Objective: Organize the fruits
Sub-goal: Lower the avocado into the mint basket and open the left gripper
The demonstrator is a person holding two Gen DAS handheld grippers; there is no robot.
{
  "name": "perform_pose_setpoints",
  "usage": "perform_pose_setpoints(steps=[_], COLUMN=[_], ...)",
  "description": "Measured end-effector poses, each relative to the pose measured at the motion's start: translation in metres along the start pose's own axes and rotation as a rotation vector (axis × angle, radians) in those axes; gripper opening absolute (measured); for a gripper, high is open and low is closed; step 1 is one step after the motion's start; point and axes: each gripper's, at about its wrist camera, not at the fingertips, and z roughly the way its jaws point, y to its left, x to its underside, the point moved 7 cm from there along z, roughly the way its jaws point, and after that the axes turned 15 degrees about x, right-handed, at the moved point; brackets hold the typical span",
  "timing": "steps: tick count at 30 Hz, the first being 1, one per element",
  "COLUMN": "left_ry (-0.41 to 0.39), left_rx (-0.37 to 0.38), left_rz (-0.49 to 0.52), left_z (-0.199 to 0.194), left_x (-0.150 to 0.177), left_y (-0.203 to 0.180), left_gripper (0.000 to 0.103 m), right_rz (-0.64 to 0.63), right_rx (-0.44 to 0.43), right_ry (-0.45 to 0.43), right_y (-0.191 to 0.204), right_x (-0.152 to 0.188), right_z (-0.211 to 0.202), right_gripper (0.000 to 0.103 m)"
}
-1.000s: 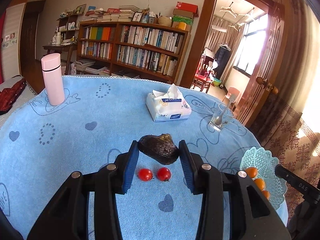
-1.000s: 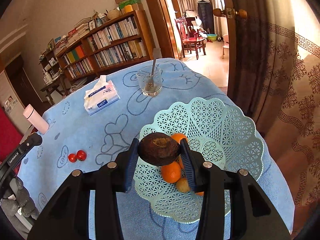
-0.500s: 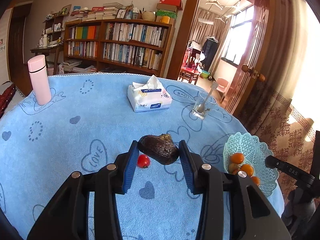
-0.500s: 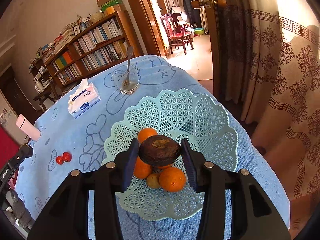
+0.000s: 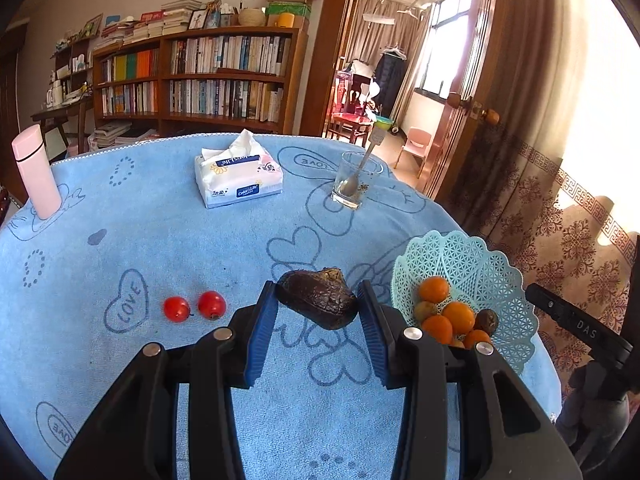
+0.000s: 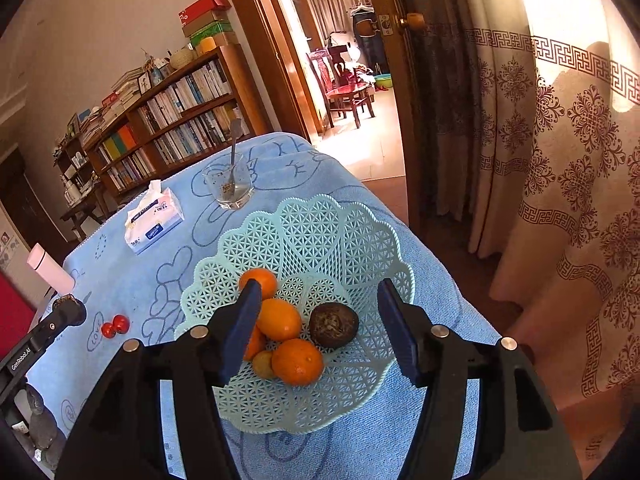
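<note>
My left gripper (image 5: 318, 308) is shut on a dark wrinkled fruit (image 5: 320, 300) and holds it above the blue cloth, left of the mint lattice basket (image 5: 480, 264). Two red cherry tomatoes (image 5: 194, 307) lie on the cloth to its left. My right gripper (image 6: 320, 312) is open over the basket (image 6: 320, 224). A round dark brown fruit (image 6: 333, 325) lies in the basket between its fingers, beside several oranges (image 6: 279, 319). The tomatoes (image 6: 115, 325) show at the left in the right wrist view.
A tissue pack (image 5: 238, 180), a glass with a spoon (image 5: 354, 180) and a pink bottle (image 5: 36, 172) stand at the far side of the round table. The basket sits near the table's right edge, beside curtains and a doorway.
My right gripper has opened and let the dark brown fruit drop into the basket. My left gripper has carried its dark fruit to the right, past the tomatoes, nearer the basket.
</note>
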Motion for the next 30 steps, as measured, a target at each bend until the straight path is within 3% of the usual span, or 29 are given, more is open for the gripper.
perform_pose_setpoints(steps=[18, 23, 30], left_ry=[0.155, 0.139, 0.096], left_rx=[0.112, 0.128, 0.080], left_rz=[0.077, 0.077, 0.060], left_z=[0.089, 0.092, 0.074], left_x=[0.017, 0.011, -0.004], left_y=[-0.078, -0.085, -0.062], left_gripper=[0.042, 0.055, 0.060], right_rz=[-0.005, 0.011, 0.015], right_rx=[0.015, 0.015, -0.002], right_ry=[-0.084, -0.079, -0.073], right_y=[-0.023, -0.030, -0.025], right_x=[-0.004, -0.003, -0.002], right_z=[-0.005, -0.003, -0.003], right_gripper=[0.067, 0.067, 0.067])
